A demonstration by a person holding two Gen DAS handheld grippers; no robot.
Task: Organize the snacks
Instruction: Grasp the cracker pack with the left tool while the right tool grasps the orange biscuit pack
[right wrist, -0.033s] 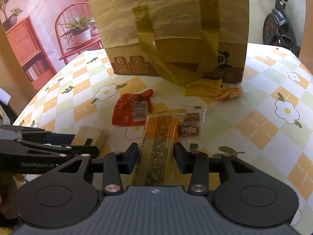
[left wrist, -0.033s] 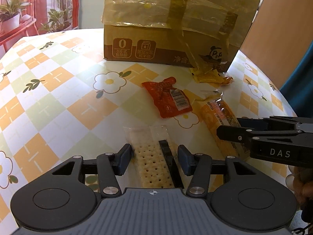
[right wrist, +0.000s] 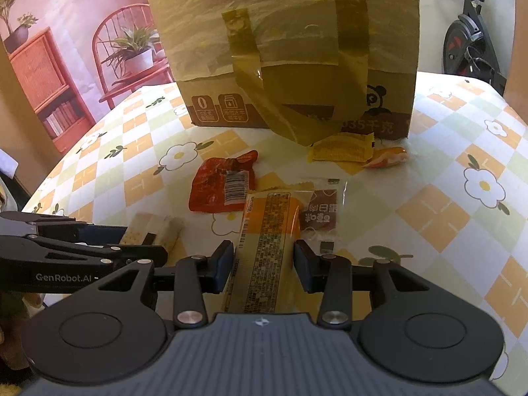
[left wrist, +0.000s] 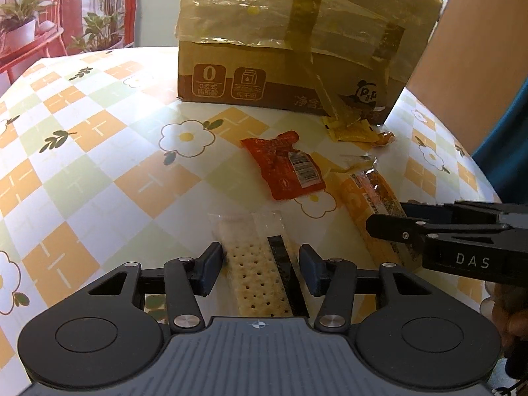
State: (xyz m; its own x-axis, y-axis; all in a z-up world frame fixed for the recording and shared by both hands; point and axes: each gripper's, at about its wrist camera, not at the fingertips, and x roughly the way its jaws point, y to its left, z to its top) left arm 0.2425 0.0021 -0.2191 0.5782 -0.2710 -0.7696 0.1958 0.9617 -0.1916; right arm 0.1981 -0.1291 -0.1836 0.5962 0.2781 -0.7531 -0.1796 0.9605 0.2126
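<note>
A clear packet of dotted crackers [left wrist: 246, 241] lies flat on the flowered tablecloth. My left gripper [left wrist: 259, 264] straddles it. Its jaws are closing, with the pads right at the packet's two long edges. A long orange snack packet [right wrist: 267, 231] lies to the right of the crackers, and my right gripper [right wrist: 262, 264] is shut on its sides. In the left wrist view the right gripper [left wrist: 374, 226] comes in from the right over that orange packet [left wrist: 373, 194]. A red pouch [left wrist: 287, 168] with a barcode lies just beyond both.
A taped cardboard box [right wrist: 280, 33] stands at the back of the table [left wrist: 99, 165]. A yellow packet [right wrist: 340, 148] and a small orange sweet [right wrist: 386, 160] lie at its foot. A clear packet with a brown label [right wrist: 321, 214] lies beside the orange one. A person's hand [left wrist: 505, 310] shows at the right.
</note>
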